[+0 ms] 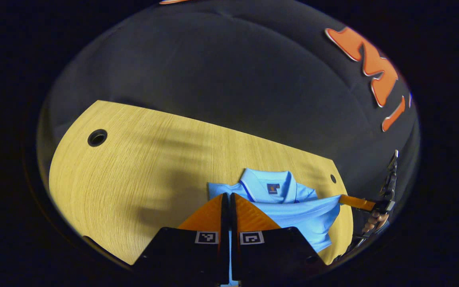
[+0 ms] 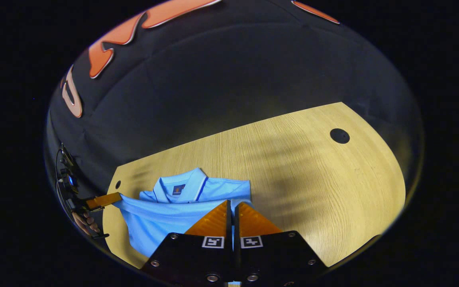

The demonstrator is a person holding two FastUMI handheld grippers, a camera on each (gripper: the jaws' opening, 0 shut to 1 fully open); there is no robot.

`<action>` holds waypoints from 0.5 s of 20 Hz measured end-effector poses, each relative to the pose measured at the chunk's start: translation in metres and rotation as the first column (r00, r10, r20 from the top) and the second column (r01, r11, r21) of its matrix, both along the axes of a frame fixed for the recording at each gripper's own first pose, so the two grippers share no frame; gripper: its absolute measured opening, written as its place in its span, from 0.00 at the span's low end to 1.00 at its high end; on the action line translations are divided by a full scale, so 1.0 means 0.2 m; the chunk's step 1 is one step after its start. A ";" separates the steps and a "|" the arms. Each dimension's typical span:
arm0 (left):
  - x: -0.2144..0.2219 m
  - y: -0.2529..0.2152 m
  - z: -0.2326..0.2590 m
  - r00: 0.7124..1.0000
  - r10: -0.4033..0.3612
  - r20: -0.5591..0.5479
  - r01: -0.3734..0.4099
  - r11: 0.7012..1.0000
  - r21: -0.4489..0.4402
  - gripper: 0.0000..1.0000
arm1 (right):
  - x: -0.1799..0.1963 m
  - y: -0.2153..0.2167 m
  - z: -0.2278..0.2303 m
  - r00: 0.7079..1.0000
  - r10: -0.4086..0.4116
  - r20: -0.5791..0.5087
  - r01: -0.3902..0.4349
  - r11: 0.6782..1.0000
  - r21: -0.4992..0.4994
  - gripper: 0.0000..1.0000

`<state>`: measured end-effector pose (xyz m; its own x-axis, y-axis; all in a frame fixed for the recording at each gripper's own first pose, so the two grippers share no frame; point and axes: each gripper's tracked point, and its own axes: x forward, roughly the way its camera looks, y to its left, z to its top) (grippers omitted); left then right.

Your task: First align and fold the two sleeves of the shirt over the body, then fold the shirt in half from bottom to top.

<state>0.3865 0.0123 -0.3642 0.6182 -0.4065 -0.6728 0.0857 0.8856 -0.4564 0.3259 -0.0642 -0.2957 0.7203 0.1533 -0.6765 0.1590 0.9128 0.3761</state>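
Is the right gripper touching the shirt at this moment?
Touching. In the left gripper view the right gripper pinches the shirt at its edge, and the cloth is pulled taut toward it. In the right gripper view its own fingers close on the blue fabric.

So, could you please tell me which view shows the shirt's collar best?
The right gripper view: the light blue polo shirt's collar lies open above the claw, both points visible. In the left gripper view the collar shows too, slightly smaller, its near edge beside the claw's fingers.

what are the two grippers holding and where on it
Both hold the blue shirt: the left hand-held gripper and right hand-held gripper each pinch its lifted bottom hem.
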 end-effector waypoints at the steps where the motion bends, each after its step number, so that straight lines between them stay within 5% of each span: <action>1: 0.02 0.01 -0.01 1.000 0.020 -0.012 -0.021 1.000 -0.014 0.06 | 0.04 -0.01 -0.03 1.000 0.002 -0.001 -0.002 1.000 -0.006 0.01; 10: 0.23 0.00 -0.10 0.997 0.076 -0.013 -0.076 0.997 -0.029 0.06 | 0.35 -0.06 -0.10 0.999 -0.030 0.029 0.030 1.000 0.001 0.01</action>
<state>0.4325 0.0116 -0.3844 0.6403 -0.3783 -0.6685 0.0130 0.8755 -0.4831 0.3960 -0.0755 -0.3165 0.7436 0.1313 -0.6556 0.1759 0.9076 0.3812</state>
